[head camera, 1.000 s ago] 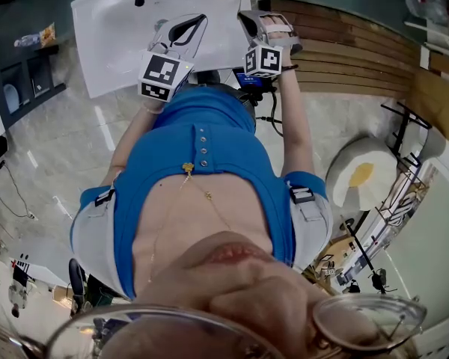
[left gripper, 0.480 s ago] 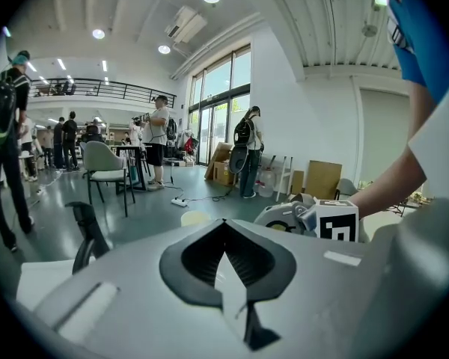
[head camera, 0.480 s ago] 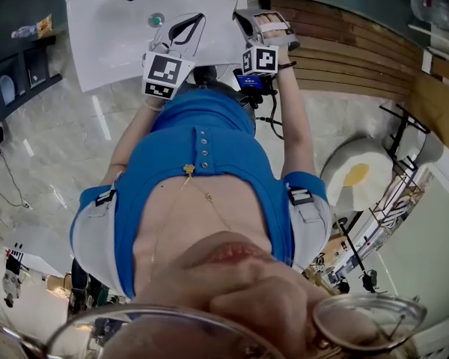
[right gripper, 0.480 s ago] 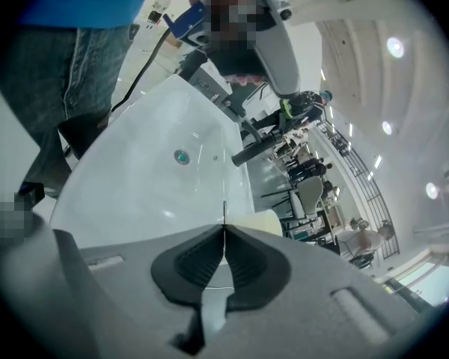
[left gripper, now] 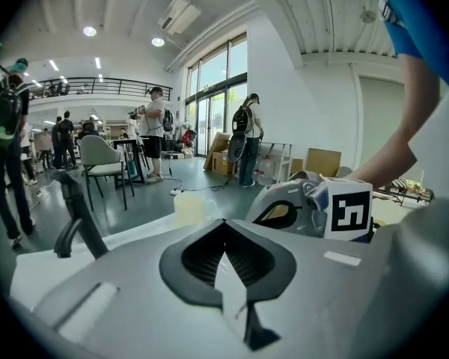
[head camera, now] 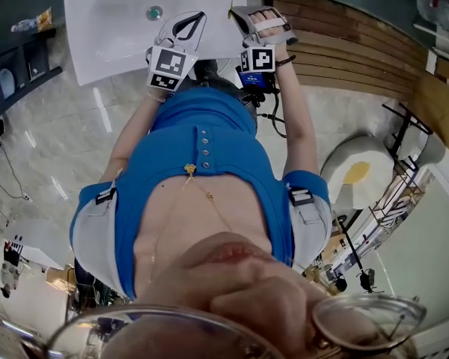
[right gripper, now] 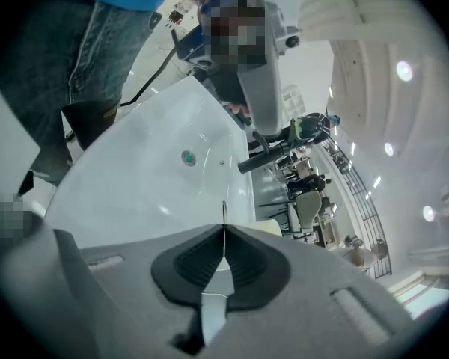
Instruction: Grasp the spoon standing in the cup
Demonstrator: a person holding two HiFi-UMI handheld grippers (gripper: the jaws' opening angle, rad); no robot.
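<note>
Though it's faint overhead, the spoon (right gripper: 224,212) rises past the right claw (right gripper: 224,229).

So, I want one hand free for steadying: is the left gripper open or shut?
Shut: the left gripper has its jaws together at the tips, with nothing between them.

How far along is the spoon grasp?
Done: right gripper is at the pale cup on the sink edge. In hand: its jaws look pinched on the spoon handle, which rises above the tips. Remaining: lifting the spoon out, not yet begun. The left gripper is shut and empty.
</note>
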